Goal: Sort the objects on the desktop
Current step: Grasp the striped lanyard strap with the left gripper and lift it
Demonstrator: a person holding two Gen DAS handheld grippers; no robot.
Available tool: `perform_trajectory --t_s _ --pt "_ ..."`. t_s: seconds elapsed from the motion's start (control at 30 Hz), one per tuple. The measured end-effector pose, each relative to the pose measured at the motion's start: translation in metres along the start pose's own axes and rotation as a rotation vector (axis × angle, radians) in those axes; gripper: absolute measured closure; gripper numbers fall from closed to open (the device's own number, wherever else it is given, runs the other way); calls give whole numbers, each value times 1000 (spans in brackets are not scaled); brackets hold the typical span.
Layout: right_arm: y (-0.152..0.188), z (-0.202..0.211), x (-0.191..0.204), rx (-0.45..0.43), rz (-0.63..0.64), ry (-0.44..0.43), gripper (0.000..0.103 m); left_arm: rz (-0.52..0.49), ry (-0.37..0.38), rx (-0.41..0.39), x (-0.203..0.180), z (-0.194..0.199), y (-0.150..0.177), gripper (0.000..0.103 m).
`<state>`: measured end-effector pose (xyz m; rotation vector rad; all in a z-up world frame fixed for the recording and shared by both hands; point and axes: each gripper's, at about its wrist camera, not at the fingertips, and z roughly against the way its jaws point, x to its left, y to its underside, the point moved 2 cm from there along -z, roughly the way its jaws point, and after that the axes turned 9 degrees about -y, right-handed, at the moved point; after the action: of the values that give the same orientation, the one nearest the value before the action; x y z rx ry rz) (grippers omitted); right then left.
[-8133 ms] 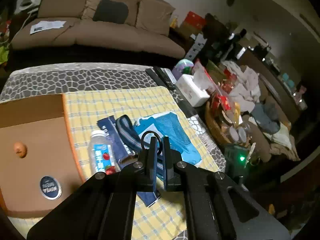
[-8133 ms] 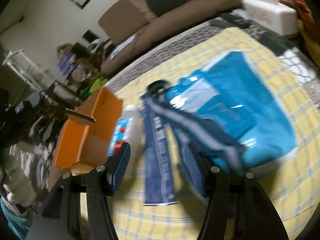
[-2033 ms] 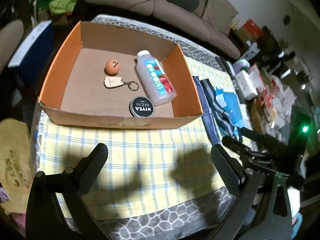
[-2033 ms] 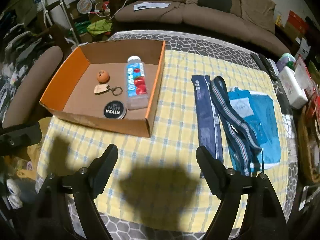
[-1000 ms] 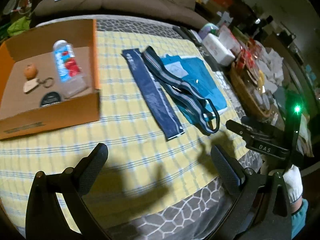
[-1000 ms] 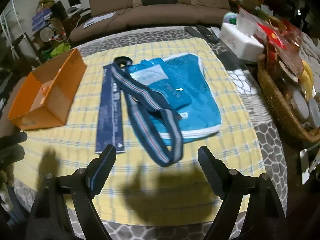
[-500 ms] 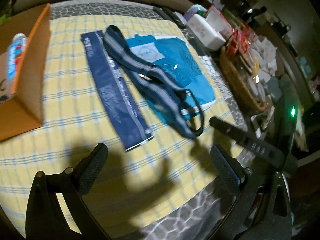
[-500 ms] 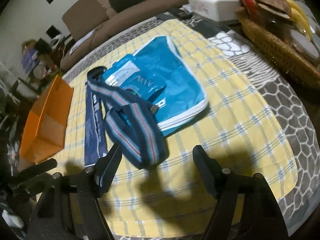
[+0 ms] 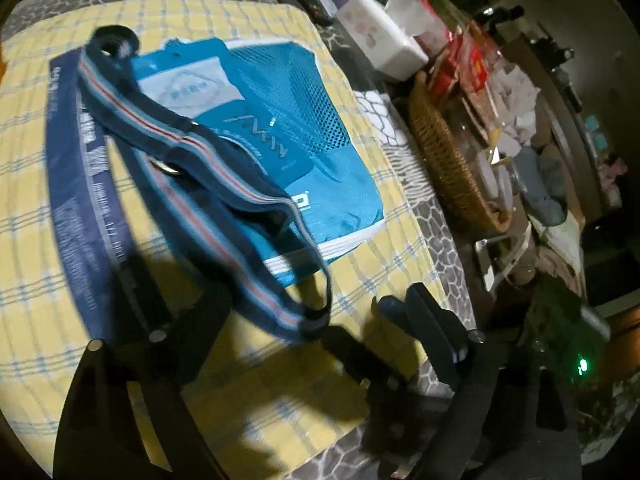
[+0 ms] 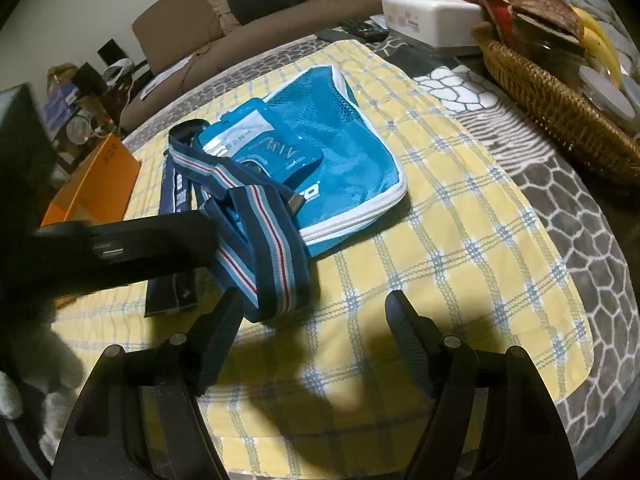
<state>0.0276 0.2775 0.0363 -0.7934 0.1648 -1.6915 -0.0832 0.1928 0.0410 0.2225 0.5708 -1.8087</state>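
Note:
A navy striped strap lies looped over a blue mesh pouch on the yellow checked cloth. A flat navy band lies left of it. My left gripper is open, its jaws wide apart over the strap's near loop, low above the cloth. My right gripper is open and empty, with the strap's loop just beyond its left finger. The pouch lies behind. The left gripper's body reaches in from the left in the right wrist view. The orange box shows at far left.
A wicker basket with jars and packets stands off the cloth's right edge, also in the right wrist view. A white tissue box and remote controls lie at the back. A brown sofa is behind the table.
Both grippers have moved down and closer to the strap and pouch. The left view has swung right, so the orange box has left it. Both stay open.

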Motion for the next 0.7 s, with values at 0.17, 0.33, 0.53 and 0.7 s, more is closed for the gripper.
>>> perform_trajectory --t_s 0.17,0.33,0.53,0.7 --pt "2 -7 4 20 12 -12 29 43 45 33 -6 -24 -5 18" --pt "3 -10 2 27 8 -10 33 69 45 54 -7 -42 -8 56" --pt "0 -13 -8 19 -37 -19 33 29 50 40 -13 -39 -6 102" --pt "-4 -15 1 7 -13 -7 33 27 83 -15 -15 -12 -5 102"
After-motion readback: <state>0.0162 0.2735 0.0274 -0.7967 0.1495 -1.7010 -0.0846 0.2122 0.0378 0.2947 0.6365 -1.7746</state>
